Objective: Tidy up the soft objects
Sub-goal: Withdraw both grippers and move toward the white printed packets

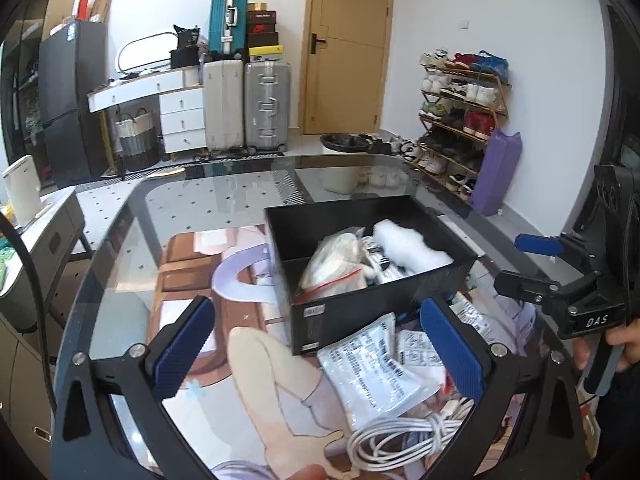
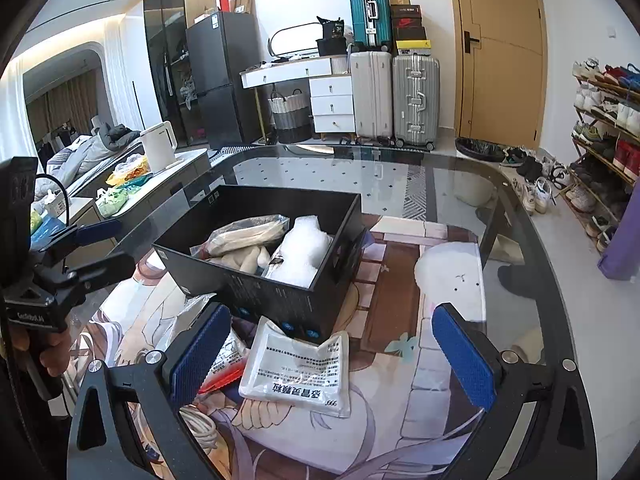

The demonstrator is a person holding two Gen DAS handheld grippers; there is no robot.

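Between picks: the box (image 2: 256, 256) is partly filled, packets remain outside.
Both tongs, left (image 1: 320, 344) and right (image 2: 332, 352), gape wide and empty; the white packet (image 2: 298, 372) lies between the right pair's tips, likely the next grab, needing descent.

3 suitcases (image 2: 394, 96) are stacked beside a white drawer unit (image 2: 332, 106). Shoes are kept on a rack (image 1: 460, 120). A white kettle (image 2: 158, 146) is set on a side counter.

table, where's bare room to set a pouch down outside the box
Free: the table stretch on the right of the box, and the far strip behind it. Crowded: the near side, where the pouch, packets and cable lie.
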